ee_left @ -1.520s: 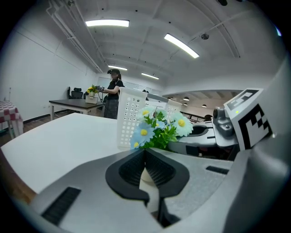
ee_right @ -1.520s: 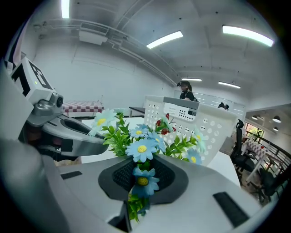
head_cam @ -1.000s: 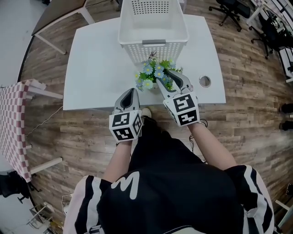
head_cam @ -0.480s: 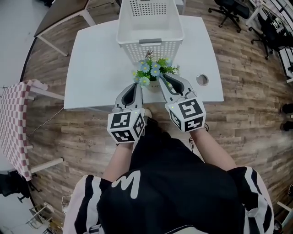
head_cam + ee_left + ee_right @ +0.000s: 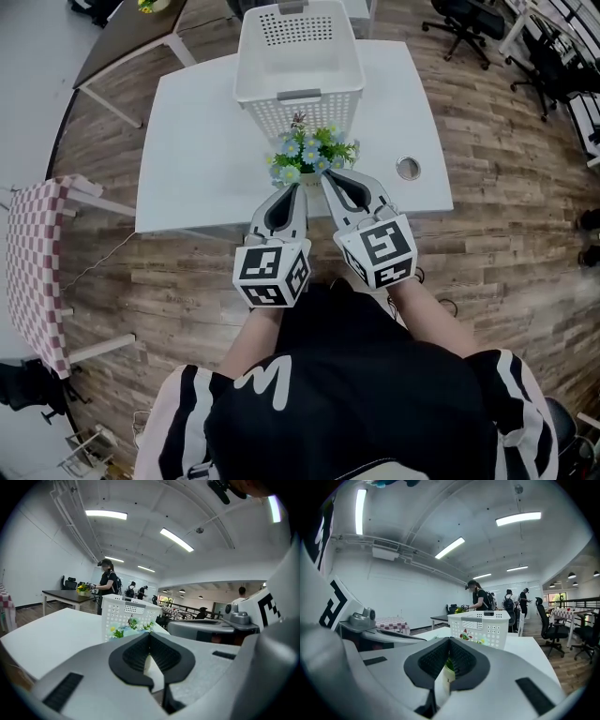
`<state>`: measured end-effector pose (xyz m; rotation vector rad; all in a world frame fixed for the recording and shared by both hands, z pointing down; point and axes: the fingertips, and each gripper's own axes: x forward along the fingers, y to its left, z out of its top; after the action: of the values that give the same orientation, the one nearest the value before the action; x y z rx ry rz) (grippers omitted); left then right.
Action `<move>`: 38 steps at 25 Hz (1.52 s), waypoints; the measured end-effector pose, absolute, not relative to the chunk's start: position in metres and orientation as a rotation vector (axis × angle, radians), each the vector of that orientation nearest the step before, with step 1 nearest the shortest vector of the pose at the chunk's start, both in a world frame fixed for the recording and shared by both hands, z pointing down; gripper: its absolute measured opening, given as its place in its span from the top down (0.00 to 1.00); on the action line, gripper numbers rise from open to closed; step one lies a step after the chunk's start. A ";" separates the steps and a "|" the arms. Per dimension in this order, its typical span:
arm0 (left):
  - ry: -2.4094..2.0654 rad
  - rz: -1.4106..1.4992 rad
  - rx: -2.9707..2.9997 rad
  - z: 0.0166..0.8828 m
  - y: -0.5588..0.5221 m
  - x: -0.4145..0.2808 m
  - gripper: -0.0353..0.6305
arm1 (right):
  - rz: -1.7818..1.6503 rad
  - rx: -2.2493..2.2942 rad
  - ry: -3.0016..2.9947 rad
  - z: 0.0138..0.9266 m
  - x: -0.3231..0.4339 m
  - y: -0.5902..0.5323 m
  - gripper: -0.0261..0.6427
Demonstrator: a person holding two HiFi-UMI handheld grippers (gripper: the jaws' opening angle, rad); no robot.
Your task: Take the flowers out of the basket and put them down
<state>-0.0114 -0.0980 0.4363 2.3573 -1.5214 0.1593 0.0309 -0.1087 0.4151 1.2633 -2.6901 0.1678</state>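
Right gripper [image 5: 327, 176] jaws now together, beside flowers [image 5: 310, 152]

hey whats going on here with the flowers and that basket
A person is at a white table with a gripper in each hand. The flowers are out of the white basket and sit on the table just in front of it. The left gripper and right gripper are both shut and empty, their tips pointing at the flowers from the table's near edge.
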 end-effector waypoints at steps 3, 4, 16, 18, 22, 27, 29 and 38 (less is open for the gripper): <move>-1.499 0.142 2.365 0.434 -0.096 -0.009 0.94 | 0.180 1.256 -2.707 0.413 0.027 -0.102 0.94; -1.493 0.134 2.366 0.434 -0.095 -0.008 0.94 | 0.185 1.256 -2.709 0.412 0.027 -0.100 0.94; -1.449 0.136 2.383 0.436 -0.054 -0.035 0.94 | 0.195 1.398 -2.628 0.411 0.018 -0.064 0.94; -1.439 0.138 2.399 0.427 -0.042 -0.044 0.94 | 0.199 1.430 -2.619 0.406 0.012 -0.051 0.94; -1.432 0.137 2.423 0.415 -0.012 -0.065 0.94 | 0.193 1.471 -2.614 0.398 -0.005 -0.019 0.94; -1.399 0.150 2.449 0.415 0.028 -0.085 0.94 | 0.177 1.510 -2.609 0.395 -0.024 0.022 0.94; -1.375 0.153 2.457 0.418 0.045 -0.088 0.94 | 0.185 1.544 -2.596 0.395 -0.024 0.037 0.94; -1.312 0.121 2.497 0.411 0.093 -0.085 0.94 | 0.173 1.616 -2.555 0.387 -0.013 0.086 0.94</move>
<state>-0.0850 0.0933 0.4107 2.4966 -1.3123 0.1208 -0.0128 0.0862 0.3868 1.6165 -2.5547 0.1733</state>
